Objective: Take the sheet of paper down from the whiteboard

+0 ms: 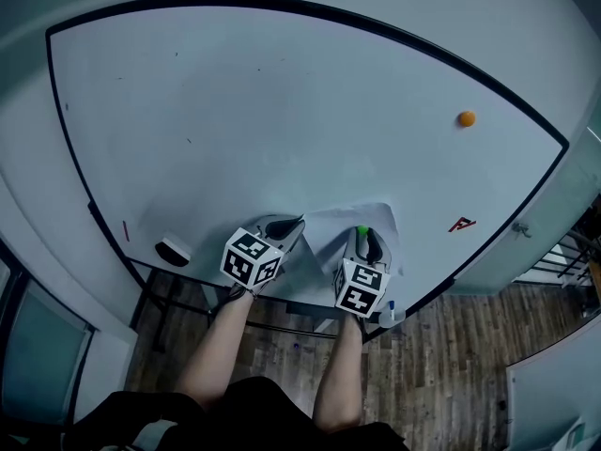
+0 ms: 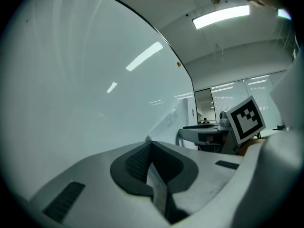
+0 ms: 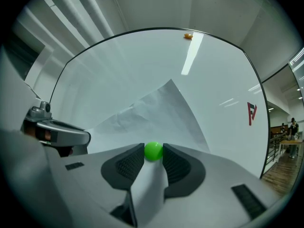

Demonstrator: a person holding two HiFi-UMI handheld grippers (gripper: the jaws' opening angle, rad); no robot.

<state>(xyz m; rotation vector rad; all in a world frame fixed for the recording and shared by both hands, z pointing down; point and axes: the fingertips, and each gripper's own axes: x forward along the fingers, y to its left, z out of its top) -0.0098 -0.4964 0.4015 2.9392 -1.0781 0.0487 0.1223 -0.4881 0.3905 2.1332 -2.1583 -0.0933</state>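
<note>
paper sheet [image 1: 329,238]: right gripper [image 1: 362,237] on green magnet [image 3: 153,151], left gripper [image 2: 149,145] perhaps pinching edge

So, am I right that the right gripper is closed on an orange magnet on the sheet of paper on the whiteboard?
Not quite: the right gripper is closed on a green magnet, not an orange one, as the right gripper view shows. It does sit on the sheet of paper on the whiteboard.
</note>
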